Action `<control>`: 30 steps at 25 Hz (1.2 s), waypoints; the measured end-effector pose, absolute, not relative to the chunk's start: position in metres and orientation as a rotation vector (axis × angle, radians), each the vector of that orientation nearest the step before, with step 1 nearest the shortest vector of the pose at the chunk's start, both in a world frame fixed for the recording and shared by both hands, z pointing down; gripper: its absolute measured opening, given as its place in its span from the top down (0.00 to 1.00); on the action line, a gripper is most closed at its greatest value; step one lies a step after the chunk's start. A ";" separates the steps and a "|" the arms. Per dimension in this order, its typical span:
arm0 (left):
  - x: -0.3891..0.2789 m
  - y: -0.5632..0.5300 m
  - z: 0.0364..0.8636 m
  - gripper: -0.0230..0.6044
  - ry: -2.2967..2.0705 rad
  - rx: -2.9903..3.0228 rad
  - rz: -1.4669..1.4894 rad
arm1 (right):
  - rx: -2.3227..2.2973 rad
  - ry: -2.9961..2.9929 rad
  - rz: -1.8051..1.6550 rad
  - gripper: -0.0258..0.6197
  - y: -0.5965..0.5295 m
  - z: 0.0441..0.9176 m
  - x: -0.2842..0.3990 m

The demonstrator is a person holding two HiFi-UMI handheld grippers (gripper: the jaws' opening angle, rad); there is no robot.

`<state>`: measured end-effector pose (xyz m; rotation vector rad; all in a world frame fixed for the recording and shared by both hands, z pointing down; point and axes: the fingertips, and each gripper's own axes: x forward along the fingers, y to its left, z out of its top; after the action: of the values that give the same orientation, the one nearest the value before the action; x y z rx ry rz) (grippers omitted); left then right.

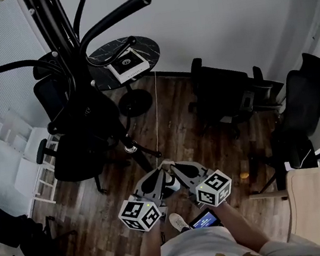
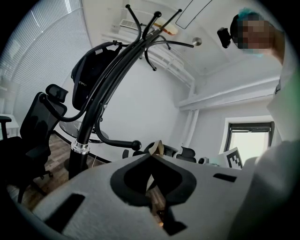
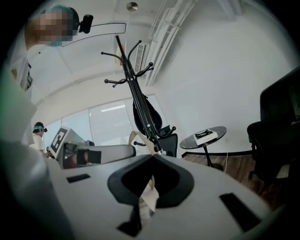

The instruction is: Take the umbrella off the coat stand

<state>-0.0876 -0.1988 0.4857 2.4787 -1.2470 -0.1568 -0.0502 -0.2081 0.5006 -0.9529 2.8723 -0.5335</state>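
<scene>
The black coat stand (image 1: pixel 66 46) rises at the upper left of the head view, its curved hooks spreading out. A dark bulky thing (image 1: pixel 86 115) hangs low on its pole; it also shows as a black bundle (image 2: pixel 91 77) in the left gripper view. I cannot tell whether it is the umbrella. My left gripper (image 1: pixel 159 170) and right gripper (image 1: pixel 174 168) hover low in front of me, tips nearly touching, well short of the stand. Both are shut on nothing: the left gripper (image 2: pixel 156 149) and the right gripper (image 3: pixel 151 152) each have their tan pads pressed together.
A round dark table (image 1: pixel 147 45) carrying a white box (image 1: pixel 128 65) stands behind the stand. Black office chairs (image 1: pixel 221 96) ring the wooden floor. A pale wooden chair (image 1: pixel 316 202) is at my right. A white cable (image 1: pixel 156 113) runs across the floor. Another person (image 3: pixel 38 132) stands far off.
</scene>
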 end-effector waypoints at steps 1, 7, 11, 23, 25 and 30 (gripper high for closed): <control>-0.085 -0.196 0.485 0.93 -1.247 2.480 -0.160 | -0.953 2.873 -0.532 0.94 -0.205 0.500 -0.048; -0.071 -0.172 0.478 0.93 -1.242 2.491 -0.164 | -0.954 2.864 -0.521 0.94 -0.180 0.493 -0.034; -0.061 -0.154 0.476 0.93 -1.247 2.481 -0.174 | -0.968 2.862 -0.500 0.94 -0.164 0.490 -0.024; -0.051 -0.105 0.470 0.93 -1.272 2.481 -0.186 | -0.942 2.878 -0.479 0.94 -0.112 0.483 -0.017; -0.049 -0.096 0.468 0.93 -1.274 2.485 -0.187 | -0.939 2.882 -0.470 0.94 -0.103 0.481 -0.015; -0.045 -0.078 0.466 0.93 -1.297 2.476 -0.187 | -0.932 2.883 -0.471 0.94 -0.085 0.481 -0.007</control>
<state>-0.0453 -0.0780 0.4657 2.4758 -1.2966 -0.1868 -0.0075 -0.0851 0.4808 -0.9322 2.8833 -0.4705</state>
